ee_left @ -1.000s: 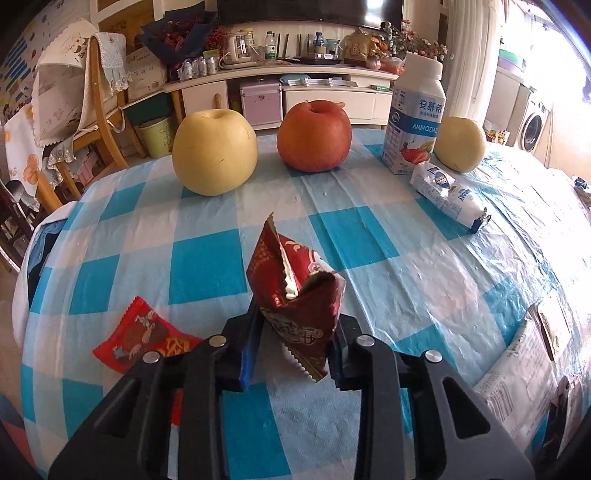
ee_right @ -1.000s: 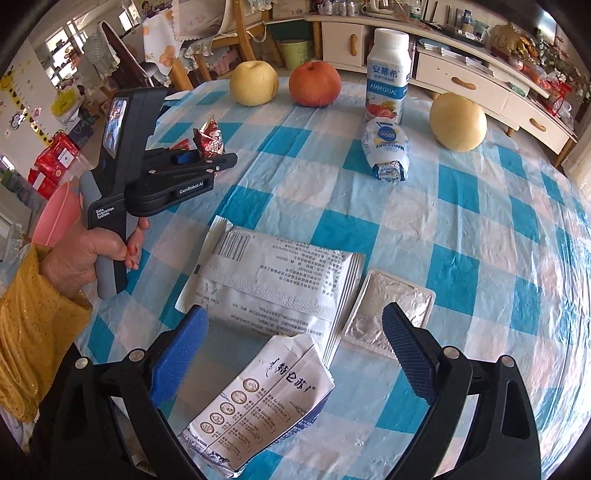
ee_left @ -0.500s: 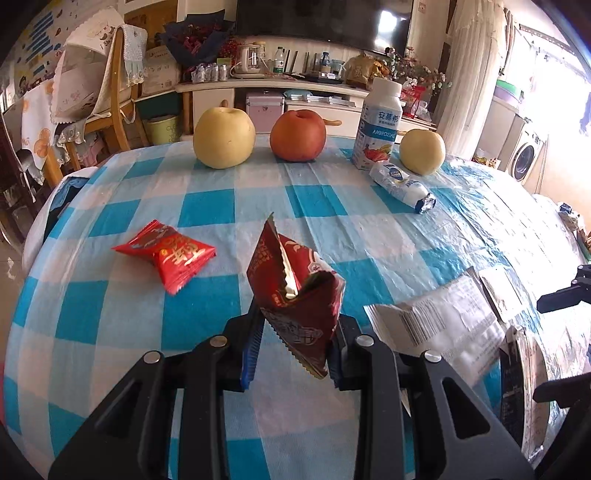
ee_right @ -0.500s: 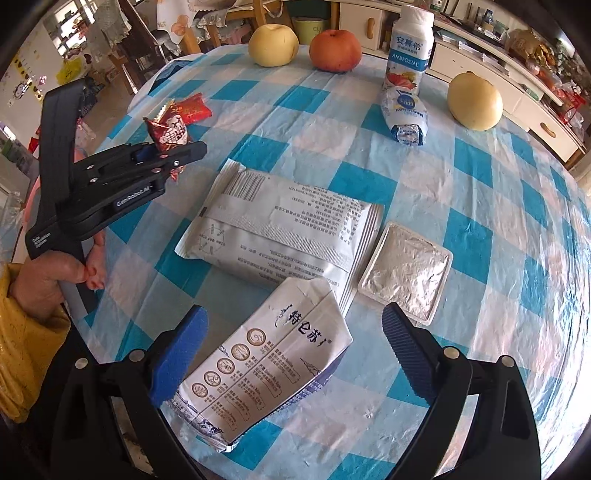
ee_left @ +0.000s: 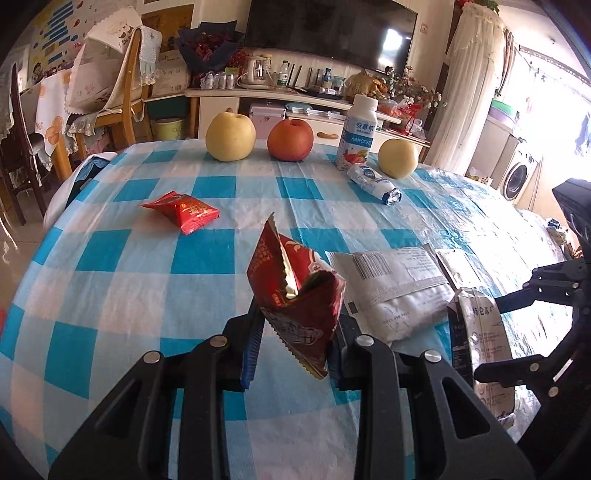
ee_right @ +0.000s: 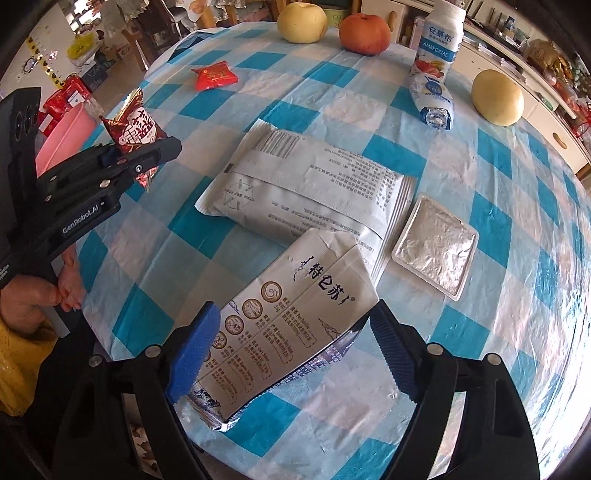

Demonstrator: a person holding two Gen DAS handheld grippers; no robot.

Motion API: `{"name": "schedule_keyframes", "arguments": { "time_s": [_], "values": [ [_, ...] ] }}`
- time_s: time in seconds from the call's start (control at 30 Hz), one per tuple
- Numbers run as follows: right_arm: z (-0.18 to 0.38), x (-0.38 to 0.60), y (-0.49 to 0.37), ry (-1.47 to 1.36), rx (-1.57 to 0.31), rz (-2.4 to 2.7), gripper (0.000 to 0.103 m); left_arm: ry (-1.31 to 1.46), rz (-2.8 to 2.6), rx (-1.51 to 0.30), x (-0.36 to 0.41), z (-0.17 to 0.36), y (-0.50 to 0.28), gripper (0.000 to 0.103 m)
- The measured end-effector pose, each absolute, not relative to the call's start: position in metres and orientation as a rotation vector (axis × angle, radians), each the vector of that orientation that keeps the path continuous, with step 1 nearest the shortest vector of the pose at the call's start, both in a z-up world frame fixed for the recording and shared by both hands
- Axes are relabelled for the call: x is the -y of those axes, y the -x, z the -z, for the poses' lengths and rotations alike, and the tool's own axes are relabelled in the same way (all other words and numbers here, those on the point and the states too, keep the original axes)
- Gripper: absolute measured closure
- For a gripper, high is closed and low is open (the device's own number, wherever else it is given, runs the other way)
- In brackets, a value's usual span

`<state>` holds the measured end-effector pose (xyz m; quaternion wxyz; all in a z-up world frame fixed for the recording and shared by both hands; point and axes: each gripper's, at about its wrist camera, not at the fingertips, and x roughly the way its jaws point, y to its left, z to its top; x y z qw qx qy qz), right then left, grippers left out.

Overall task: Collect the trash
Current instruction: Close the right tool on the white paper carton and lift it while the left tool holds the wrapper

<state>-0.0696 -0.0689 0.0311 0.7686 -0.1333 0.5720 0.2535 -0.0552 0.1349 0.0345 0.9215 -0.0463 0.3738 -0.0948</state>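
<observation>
Trash on the checked tablecloth is being gathered two pieces at once. Nearest, a flattened milk carton lies at the table's front edge between the blue pads of the right gripper, whose jaws are closing around it; the left pad looks to be touching the carton's side while the right pad stands just clear, so it is not yet gripped. The near-vertical approach suits a flat thing that offers only its edges. To the left, the left gripper is pinched nearly shut on a torn dark-red snack wrapper, held upright and clear of the cloth, seemingly on its way to a bin; a pink tub beyond the table's left edge may be that place, though I cannot tell. Touching the carton's far corner is a large silver pouch, and just beside it a foil-lidded tray; both crowd the carton, so lifting straight up looks safer than dragging. Farther off a small red packet lies alone with open cloth around it. At the far rim stand two pears, an apple and a yogurt bottle, with a crushed bottle lying before it.
</observation>
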Motion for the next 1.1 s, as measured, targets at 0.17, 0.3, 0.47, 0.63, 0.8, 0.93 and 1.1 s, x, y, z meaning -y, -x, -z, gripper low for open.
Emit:
{"name": "schedule_keyframes", "arguments": {
  "time_s": [0.17, 0.3, 0.47, 0.63, 0.8, 0.93, 1.1],
  "values": [
    [-0.032, 0.051, 0.073, 0.302, -1.21, -0.56, 0.024, 0.117, 0.204, -0.767, -0.14, -0.031, 0.062, 0.071],
    [-0.031, 0.039, 0.077, 0.32, -1.196, -0.577, 0.03, 0.133, 0.205, -0.764, -0.147, -0.029, 0.064, 0.071],
    [-0.027, 0.027, 0.078, 0.34, -1.182, -0.568, 0.032, 0.133, 0.195, -0.754, -0.153, -0.028, 0.065, 0.071],
    [-0.021, 0.005, 0.091, 0.413, -1.159, -0.624, 0.039, 0.144, 0.203, -0.741, -0.157, -0.031, 0.068, 0.071],
    [-0.021, -0.005, 0.096, 0.466, -1.136, -0.639, 0.041, 0.162, 0.206, -0.736, -0.163, -0.032, 0.07, 0.071],
    [-0.029, -0.003, 0.093, 0.446, -1.102, -0.632, 0.041, 0.181, 0.204, -0.735, -0.17, -0.032, 0.071, 0.071],
    [-0.043, -0.004, 0.092, 0.389, -1.054, -0.653, 0.041, 0.211, 0.206, -0.719, -0.178, -0.037, 0.073, 0.071]
  ]
}}
